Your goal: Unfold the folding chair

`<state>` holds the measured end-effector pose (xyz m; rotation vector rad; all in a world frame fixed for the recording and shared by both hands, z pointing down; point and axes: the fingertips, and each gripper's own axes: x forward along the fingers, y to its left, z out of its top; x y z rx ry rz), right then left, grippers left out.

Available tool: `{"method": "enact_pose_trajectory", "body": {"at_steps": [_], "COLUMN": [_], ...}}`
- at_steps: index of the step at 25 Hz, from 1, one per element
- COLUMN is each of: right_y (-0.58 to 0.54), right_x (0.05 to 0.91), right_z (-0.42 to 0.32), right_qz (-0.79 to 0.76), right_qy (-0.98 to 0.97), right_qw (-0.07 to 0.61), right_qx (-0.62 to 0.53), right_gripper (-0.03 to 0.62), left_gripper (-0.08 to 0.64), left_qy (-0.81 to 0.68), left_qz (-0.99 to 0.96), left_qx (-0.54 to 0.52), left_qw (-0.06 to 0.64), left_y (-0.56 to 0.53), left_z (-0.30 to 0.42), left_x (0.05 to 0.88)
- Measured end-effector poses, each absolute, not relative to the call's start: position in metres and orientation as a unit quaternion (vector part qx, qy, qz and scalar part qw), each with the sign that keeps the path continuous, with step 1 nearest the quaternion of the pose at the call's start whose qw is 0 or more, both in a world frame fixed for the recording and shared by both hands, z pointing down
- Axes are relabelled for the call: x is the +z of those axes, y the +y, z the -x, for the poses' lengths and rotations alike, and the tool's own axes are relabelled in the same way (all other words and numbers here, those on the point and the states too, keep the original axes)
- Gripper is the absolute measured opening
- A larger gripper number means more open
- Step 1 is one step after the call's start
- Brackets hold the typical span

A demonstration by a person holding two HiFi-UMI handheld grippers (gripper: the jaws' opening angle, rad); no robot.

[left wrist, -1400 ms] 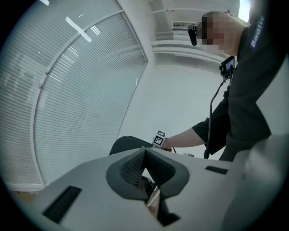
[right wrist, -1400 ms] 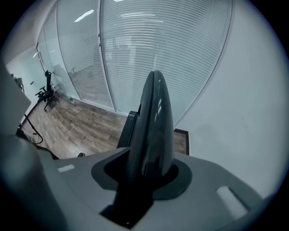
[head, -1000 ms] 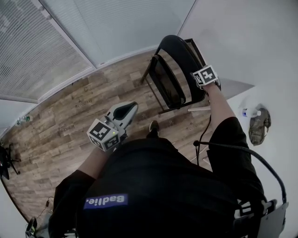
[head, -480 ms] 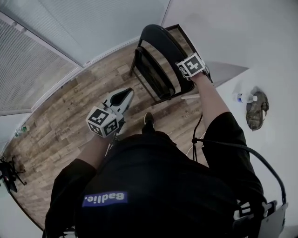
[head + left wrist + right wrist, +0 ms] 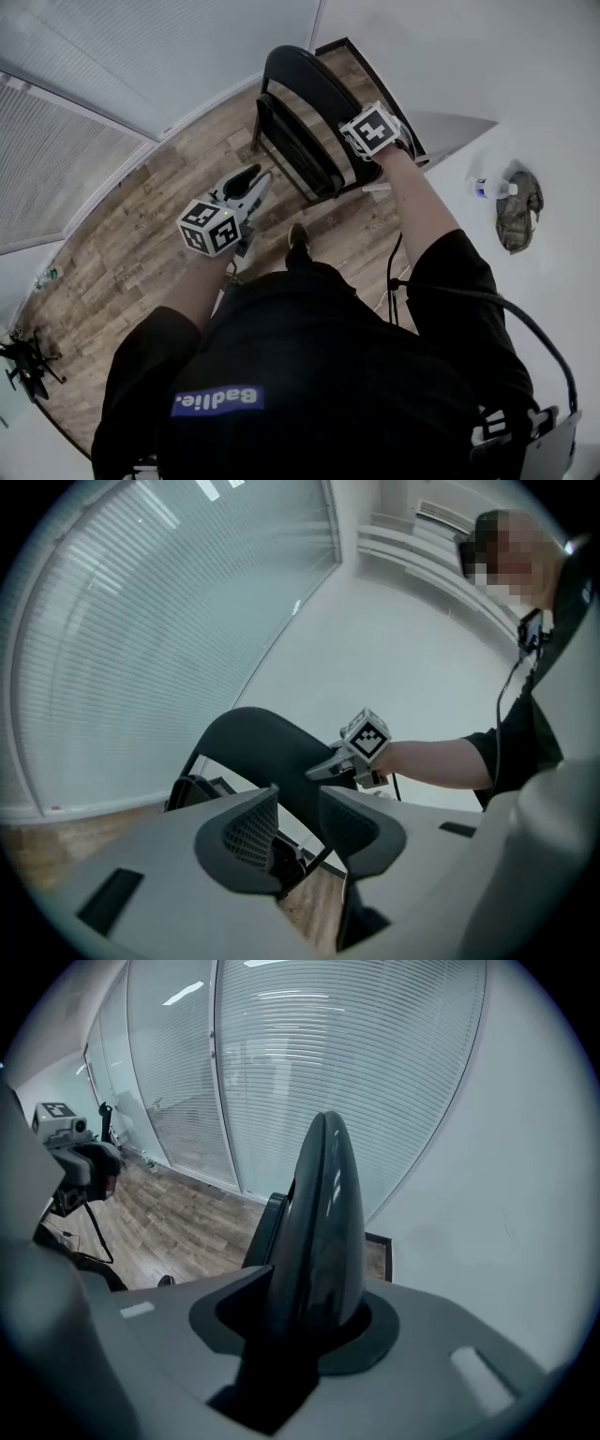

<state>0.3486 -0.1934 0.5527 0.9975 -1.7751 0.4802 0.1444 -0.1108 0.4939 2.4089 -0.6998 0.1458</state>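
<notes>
The black folding chair stands folded against the white wall, its curved backrest on top. My right gripper is shut on the backrest's upper edge; in the right gripper view the dark backrest fills the gap of the right gripper. My left gripper hovers just left of the chair's seat and points at it. In the left gripper view the left gripper has its jaws opening with nothing between them; the backrest lies beyond.
Wooden floor runs left to a glass wall with blinds. A spray bottle and a crumpled cloth lie on the white surface at right. A tripod stands far left. The person's shoe is near the chair.
My left gripper has moved forward and lower toward the chair's seat, and its jaws have parted. The right gripper keeps its hold on the backrest.
</notes>
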Motion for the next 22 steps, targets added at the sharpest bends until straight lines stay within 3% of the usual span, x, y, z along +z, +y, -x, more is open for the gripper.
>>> {"method": "enact_pose_trajectory", "body": {"at_steps": [3, 11, 22], "right_y": [-0.194, -0.193, -0.189], "right_x": [0.553, 0.550, 0.552], "right_z": [-0.349, -0.340, -0.338], "right_qz": [-0.412, -0.407, -0.402], "right_qy": [-0.735, -0.738, -0.742], "right_qw": [0.500, 0.500, 0.499], "right_qx": [0.199, 0.199, 0.197], "right_gripper": [0.135, 0.135, 0.135], "left_gripper": [0.162, 0.214, 0.266], "left_qy": [-0.276, -0.299, -0.332], "left_qz": [-0.888, -0.825, -0.773], "left_qx": [0.065, 0.081, 0.129], "left_qw": [0.361, 0.473, 0.526], "left_y": [-0.130, -0.168, -0.195], "left_z": [-0.157, -0.192, -0.249], "left_x": [0.529, 0.607, 0.698]}}
